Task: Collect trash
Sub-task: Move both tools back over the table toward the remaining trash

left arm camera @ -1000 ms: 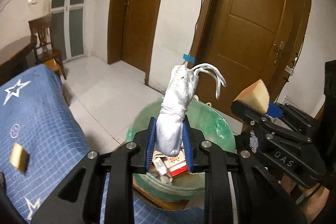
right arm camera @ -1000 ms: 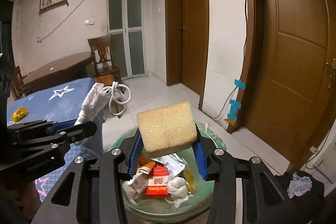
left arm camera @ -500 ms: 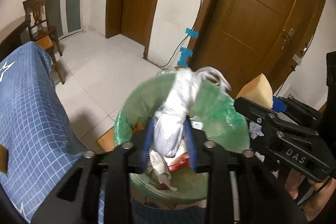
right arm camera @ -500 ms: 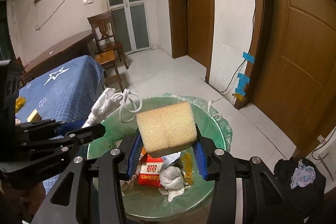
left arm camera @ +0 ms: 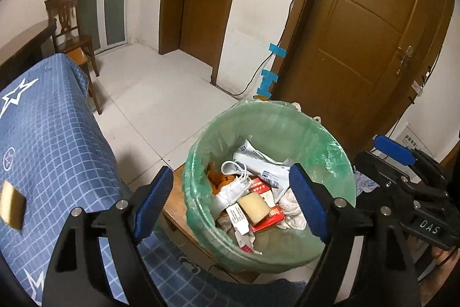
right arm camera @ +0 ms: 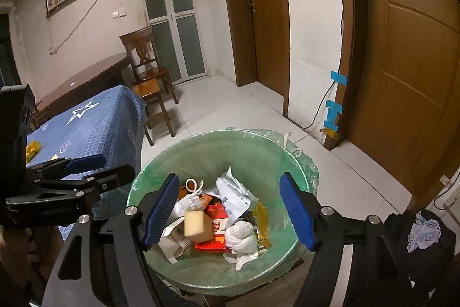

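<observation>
A: Sponge (right arm camera: 197,226) and white bag (left arm camera: 231,192) lie in the green-lined bin (left arm camera: 316,134), atop the other trash.

B: Left gripper (left arm camera: 230,206) and right gripper (right arm camera: 230,213): jaws opening, nothing between them.

A: Risk: jaws hang inside the rim; lifting carelessly could snag the liner.

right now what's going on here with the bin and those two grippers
A person is collecting trash with a gripper in each hand, both held over the green-lined bin. The left gripper and right gripper are opening their jaws with nothing between them. The sponge and the white bag lie in the bin on top of cartons and wrappers. A few small bits are on the blue tablecloth.
</observation>
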`<state>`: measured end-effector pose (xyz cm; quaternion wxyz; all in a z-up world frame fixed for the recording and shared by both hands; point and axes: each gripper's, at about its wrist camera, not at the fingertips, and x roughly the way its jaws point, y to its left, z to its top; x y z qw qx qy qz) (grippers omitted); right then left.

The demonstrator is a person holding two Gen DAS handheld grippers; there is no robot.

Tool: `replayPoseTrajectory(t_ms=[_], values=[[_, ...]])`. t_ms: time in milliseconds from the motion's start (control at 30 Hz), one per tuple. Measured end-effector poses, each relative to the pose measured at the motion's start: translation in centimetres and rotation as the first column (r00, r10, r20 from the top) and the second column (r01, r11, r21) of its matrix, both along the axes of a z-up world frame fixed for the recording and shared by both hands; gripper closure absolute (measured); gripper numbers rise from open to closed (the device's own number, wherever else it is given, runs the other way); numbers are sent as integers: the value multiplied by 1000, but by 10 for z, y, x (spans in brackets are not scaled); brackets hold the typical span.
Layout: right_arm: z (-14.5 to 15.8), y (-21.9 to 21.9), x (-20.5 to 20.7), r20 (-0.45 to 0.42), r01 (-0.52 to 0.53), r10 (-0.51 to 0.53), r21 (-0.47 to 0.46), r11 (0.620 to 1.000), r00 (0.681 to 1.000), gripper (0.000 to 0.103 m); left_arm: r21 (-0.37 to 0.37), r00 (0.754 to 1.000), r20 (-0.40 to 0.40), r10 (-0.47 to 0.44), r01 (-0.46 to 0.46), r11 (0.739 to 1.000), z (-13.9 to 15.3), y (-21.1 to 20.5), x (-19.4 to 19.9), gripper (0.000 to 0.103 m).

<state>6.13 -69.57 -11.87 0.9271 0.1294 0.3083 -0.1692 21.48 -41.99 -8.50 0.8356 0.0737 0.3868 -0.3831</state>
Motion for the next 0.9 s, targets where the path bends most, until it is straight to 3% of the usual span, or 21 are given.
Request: replayPoseTrajectory(t_ms=[333,667,833,900], values=[[5,65,-22,99,-107,106,9,994,989,19,5,998,30,50,-50,999,3,68,-7,19],[0,132,1,112,-260,252,63,963,961,16,32,988,32,151,-152,988,16,166,0,17],[0,177,29,88,-377,371,72,923,925,16,15,969,32,245,-245,969,36,237,18,17],[1,200,46,76,-440,435,78,895,897,23,5,959,29,283,-283,959,44,264,27,17]])
